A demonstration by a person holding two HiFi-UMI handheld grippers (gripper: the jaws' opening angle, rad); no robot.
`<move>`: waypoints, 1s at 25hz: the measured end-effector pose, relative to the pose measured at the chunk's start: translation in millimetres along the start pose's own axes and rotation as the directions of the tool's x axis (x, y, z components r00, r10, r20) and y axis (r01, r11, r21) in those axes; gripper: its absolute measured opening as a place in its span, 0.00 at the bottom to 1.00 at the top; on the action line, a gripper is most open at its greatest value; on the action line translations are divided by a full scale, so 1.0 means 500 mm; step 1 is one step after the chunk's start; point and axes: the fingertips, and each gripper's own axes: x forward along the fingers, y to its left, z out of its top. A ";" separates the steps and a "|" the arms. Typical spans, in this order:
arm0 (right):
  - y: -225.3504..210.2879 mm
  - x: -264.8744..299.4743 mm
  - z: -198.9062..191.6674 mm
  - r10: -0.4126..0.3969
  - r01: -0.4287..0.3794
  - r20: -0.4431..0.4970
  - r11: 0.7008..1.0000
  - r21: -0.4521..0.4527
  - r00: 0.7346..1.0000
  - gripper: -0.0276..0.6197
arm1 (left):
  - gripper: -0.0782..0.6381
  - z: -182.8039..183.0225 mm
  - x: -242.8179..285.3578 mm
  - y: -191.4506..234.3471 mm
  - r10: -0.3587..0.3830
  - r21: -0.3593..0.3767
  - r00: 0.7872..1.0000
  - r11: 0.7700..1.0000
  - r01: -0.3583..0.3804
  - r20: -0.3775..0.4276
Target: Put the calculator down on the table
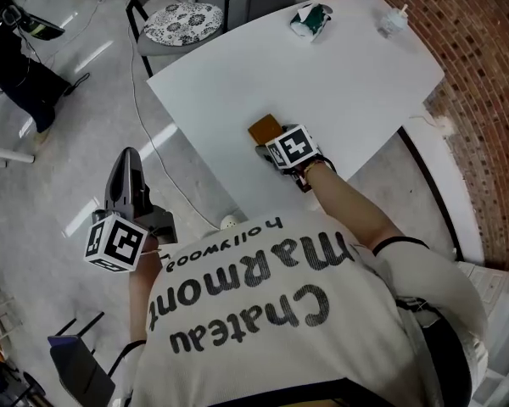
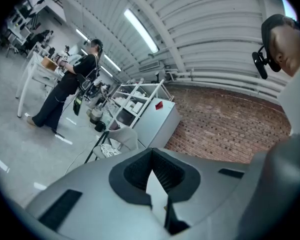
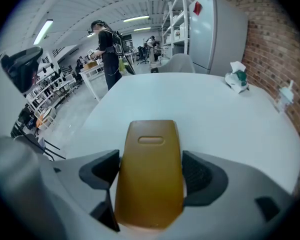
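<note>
Right now we hold the right gripper (image 1: 265, 141) (image 3: 150, 170) over the white table (image 1: 339, 83) (image 3: 220, 124), close to its near edge. Its jaws are pinched on the calculator (image 1: 265, 128) (image 3: 150, 149) from both sides. We see only the calculator's ochre back, with a small oval slot near the far end. The calculator points away from us across the tabletop, and most of its length sticks out past the jaws. From these views we cannot tell whether its underside touches the table or sits just above it.

Our left gripper (image 1: 129, 161) (image 2: 151, 153) hangs off to the left, well apart from the table and over the grey floor. Its jaw tips are pressed together with nothing between them.

Far across the table, near the opposite edge, lies a crumpled white and green packet (image 1: 310, 19) (image 3: 237, 79). A small white bottle (image 1: 392, 19) (image 3: 286, 95) stands near the corner by the brick wall (image 1: 483, 100). Both are well apart from the calculator.

Beyond the table's left corner we see a chair with a patterned cushion (image 1: 182, 22). In the left gripper view a person in dark clothes (image 2: 65, 89) stands at a distant bench.
</note>
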 end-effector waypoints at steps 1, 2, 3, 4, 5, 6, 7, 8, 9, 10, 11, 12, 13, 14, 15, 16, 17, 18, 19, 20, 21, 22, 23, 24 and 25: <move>-0.002 -0.001 -0.004 0.001 -0.001 -0.008 1.000 -0.002 1.000 0.66 | 0.11 -0.005 -0.007 -0.007 0.008 0.004 1.000 1.000 -0.008 -0.004; -0.003 -0.002 -0.006 0.002 -0.002 -0.016 1.000 -0.005 1.000 0.66 | 0.11 -0.010 -0.013 -0.013 0.020 0.009 1.000 1.000 -0.020 -0.009; -0.003 -0.003 -0.008 0.004 -0.005 -0.024 1.000 -0.010 1.000 0.66 | 0.11 -0.014 -0.020 -0.017 0.033 0.013 0.999 0.999 -0.033 -0.010; -0.002 -0.002 -0.008 0.008 -0.008 -0.031 1.000 -0.015 0.999 0.66 | 0.11 -0.017 -0.027 -0.019 0.045 0.015 0.999 0.999 -0.045 -0.006; 0.001 -0.001 -0.007 0.012 -0.012 -0.035 1.000 -0.020 0.999 0.65 | 0.11 -0.019 -0.036 -0.020 0.059 0.017 0.998 0.998 -0.059 -0.001; 0.005 0.001 -0.006 0.016 -0.017 -0.038 1.000 -0.023 0.999 0.65 | 0.11 -0.021 -0.045 -0.023 0.073 0.018 0.997 0.997 -0.073 0.003; 0.008 0.002 -0.007 0.019 -0.020 -0.039 0.999 -0.026 0.999 0.64 | 0.11 -0.023 -0.056 -0.027 0.087 0.019 0.996 0.996 -0.087 0.006; 0.011 0.002 -0.009 0.021 -0.022 -0.040 0.999 -0.027 0.999 0.64 | 0.11 -0.025 -0.066 -0.033 0.099 0.018 0.995 0.995 -0.099 0.008; 0.013 0.001 -0.011 0.022 -0.023 -0.042 0.999 -0.029 0.999 0.64 | 0.11 -0.027 -0.077 -0.040 0.110 0.015 0.994 0.994 -0.110 0.013; 0.014 0.000 -0.012 0.024 -0.025 -0.043 0.999 -0.032 0.999 0.64 | 0.11 -0.028 -0.088 -0.046 0.121 0.012 0.992 0.993 -0.121 0.020; 0.015 0.000 -0.012 0.025 -0.026 -0.043 0.999 -0.036 0.999 0.64 | 0.11 -0.029 -0.097 -0.053 0.133 0.008 0.991 0.991 -0.133 0.029; 0.014 0.000 -0.009 0.025 -0.027 -0.042 0.999 -0.040 0.999 0.64 | 0.11 -0.030 -0.106 -0.060 0.145 0.005 0.989 0.989 -0.145 0.039; 0.013 0.000 -0.005 0.028 -0.030 -0.040 0.999 -0.043 0.999 0.66 | 0.11 -0.033 -0.115 -0.069 0.158 0.004 0.986 0.987 -0.158 0.050; 0.011 0.000 -0.002 0.036 -0.037 -0.038 0.998 -0.045 0.999 0.66 | 0.11 -0.038 -0.125 -0.081 0.169 0.004 0.984 0.985 -0.170 0.059; 0.011 -0.003 -0.002 0.048 -0.050 -0.038 0.998 -0.043 0.998 0.66 | 0.11 -0.043 -0.134 -0.094 0.180 0.004 0.982 0.984 -0.180 0.066; 0.012 -0.007 -0.004 0.065 -0.067 -0.040 0.997 -0.037 0.997 0.69 | 0.11 -0.049 -0.143 -0.107 0.189 0.004 0.980 0.982 -0.190 0.069; 0.014 -0.013 -0.009 0.084 -0.085 -0.043 0.996 -0.026 0.996 0.71 | 0.11 -0.055 -0.151 -0.118 0.198 0.005 0.978 0.980 -0.198 0.071; 0.016 -0.020 -0.014 0.101 -0.102 -0.045 0.995 -0.013 0.994 0.72 | 0.11 -0.059 -0.158 -0.129 0.206 0.005 0.976 0.978 -0.207 0.071; 0.016 -0.030 -0.018 0.114 -0.114 -0.040 0.993 0.001 0.993 0.72 | 0.11 -0.063 -0.163 -0.140 0.213 0.006 0.974 0.977 -0.214 0.071; 0.013 -0.042 -0.021 0.121 -0.120 -0.024 0.993 0.014 0.992 0.72 | 0.11 -0.068 -0.167 -0.152 0.218 0.007 0.973 0.976 -0.219 0.071; 0.006 -0.057 -0.021 0.122 -0.122 0.004 0.992 0.029 0.992 0.72 | 0.11 -0.076 -0.169 -0.167 0.221 0.009 0.973 0.975 -0.222 0.070; -0.001 -0.074 -0.018 0.124 -0.126 0.039 0.991 0.044 0.991 0.71 | 0.11 -0.085 -0.171 -0.183 0.224 0.011 0.972 0.974 -0.225 0.069; -0.008 -0.092 -0.012 0.131 -0.136 0.077 0.989 0.058 0.988 0.71 | 0.11 -0.097 -0.173 -0.200 0.226 0.010 0.972 0.974 -0.227 0.071; -0.013 -0.109 -0.006 0.145 -0.154 0.113 0.985 0.072 0.983 0.70 | 0.11 -0.109 -0.175 -0.216 0.227 0.005 0.971 0.974 -0.228 0.075; -0.016 -0.126 -0.002 0.164 -0.177 0.143 0.980 0.087 0.976 0.69 | 0.11 -0.122 -0.177 -0.231 0.228 -0.003 0.970 0.974 -0.228 0.080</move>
